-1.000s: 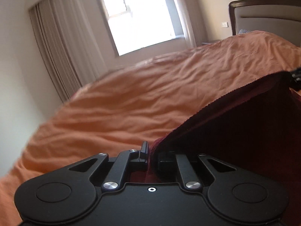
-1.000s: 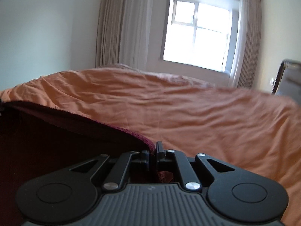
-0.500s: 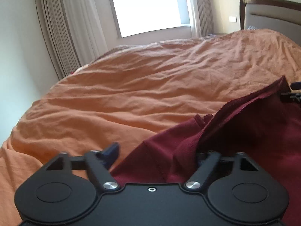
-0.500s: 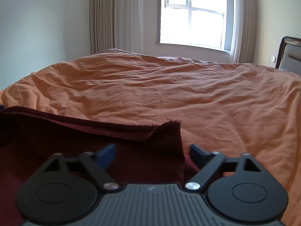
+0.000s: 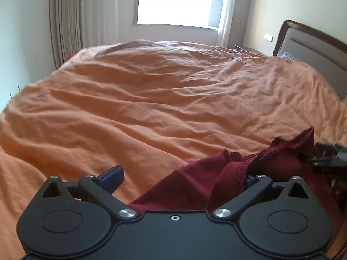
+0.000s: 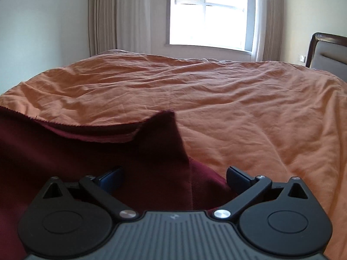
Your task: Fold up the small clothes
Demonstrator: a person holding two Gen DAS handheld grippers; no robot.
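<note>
Both grippers stand with jaws spread wide and clamp nothing. From the left wrist view, the left gripper [image 5: 181, 178] shows one blue finger pad [image 5: 111, 176] clear at 7 o'clock, over bare bedding; the opposite pad at 5 o'clock is mostly covered by a fold of the maroon garment [image 5: 195, 186], so contact there cannot be judged. The garment lies bunched on the orange bedspread [image 5: 151, 99], running from between the fingers toward 4 o'clock, with a raised, hemmed edge and a peaked corner. At 3 o'clock in that same view the right gripper [image 5: 327, 155] appears, blurred, at the far end of the cloth. From the right wrist view, the right gripper [image 6: 174, 176] has both blue pads exposed, and the maroon cloth lies between and below them without being pinched. The left pad [image 6: 111, 176] sits over the cloth; the right pad sits at the cloth's edge beside the bedspread. A pointed corner of the garment stands up at 12 o'clock just ahead of the fingers, and the rest spreads out toward 9 o'clock. Farther off, the wrinkled bedspread covers the whole bed. A padded headboard [image 6: 329, 54] stands at 2 o'clock. Beyond the bed, at 12 o'clock, a bright window [image 6: 208, 15] is flanked by pale curtains [image 6: 121, 15].
</note>
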